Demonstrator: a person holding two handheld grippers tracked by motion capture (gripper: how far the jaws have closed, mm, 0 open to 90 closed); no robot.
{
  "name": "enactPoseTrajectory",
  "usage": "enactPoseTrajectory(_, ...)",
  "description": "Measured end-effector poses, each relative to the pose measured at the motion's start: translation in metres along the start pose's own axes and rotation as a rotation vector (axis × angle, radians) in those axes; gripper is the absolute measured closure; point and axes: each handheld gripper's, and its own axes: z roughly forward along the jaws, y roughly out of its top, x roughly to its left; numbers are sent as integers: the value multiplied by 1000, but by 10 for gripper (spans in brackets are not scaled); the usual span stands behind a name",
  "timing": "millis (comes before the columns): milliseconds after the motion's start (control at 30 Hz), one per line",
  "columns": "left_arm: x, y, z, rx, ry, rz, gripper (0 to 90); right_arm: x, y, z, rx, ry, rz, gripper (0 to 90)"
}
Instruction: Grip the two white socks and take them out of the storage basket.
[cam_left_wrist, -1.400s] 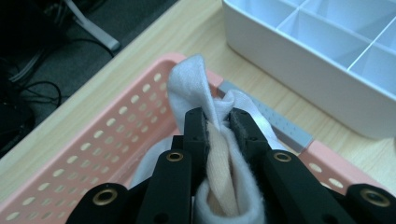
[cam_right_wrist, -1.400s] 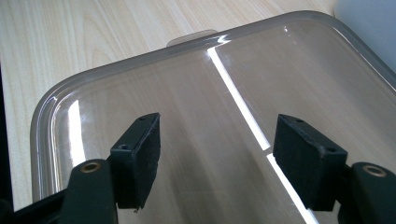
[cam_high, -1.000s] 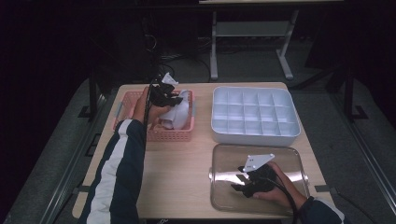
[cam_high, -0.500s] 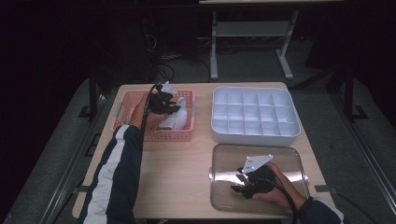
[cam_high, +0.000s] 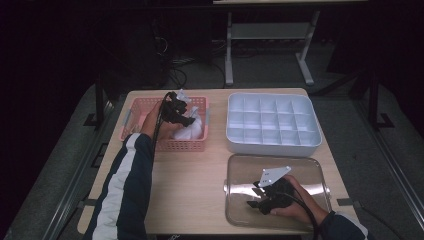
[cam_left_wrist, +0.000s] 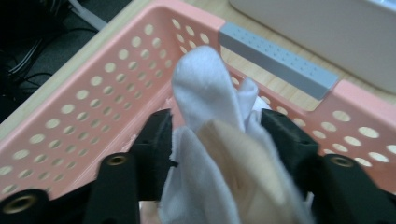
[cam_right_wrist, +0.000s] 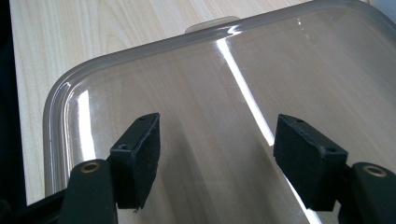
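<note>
white socks (cam_left_wrist: 205, 140) lie in the pink basket (cam_high: 137, 117) at the table's 10 o'clock.
left gripper (cam_left_wrist: 217, 135), jaws just opening, straddles them unclamped; it should sink deeper before pinching. right gripper (cam_right_wrist: 217, 158) gapes, empty, over the clear lid (cam_right_wrist: 327, 70).

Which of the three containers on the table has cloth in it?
The pink perforated basket at the left, where the left claw sits over white cloth. The white divided tray and clear lid hold none.

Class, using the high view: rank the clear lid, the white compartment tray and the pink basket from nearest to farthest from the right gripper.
From the right gripper:
1. Clear lid, directly beneath it, front right of the table.
2. White compartment tray, just behind the lid, back right.
3. Pink basket, across the table, back left.
</note>
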Motion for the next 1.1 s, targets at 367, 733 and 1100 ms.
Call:
enactPoseTrajectory(367,-3,15,26,39,26,-5,254,-1,-1,0,4,5,-4,311)
enactPoseTrajectory(733,-3,18,28,28,-75,39,412,0,-3,-1,12,20,-8,312)
enactPoseTrajectory(1100,-11,12,45,145,-44,115,599,0,-2,-1,11,25,-9,313)
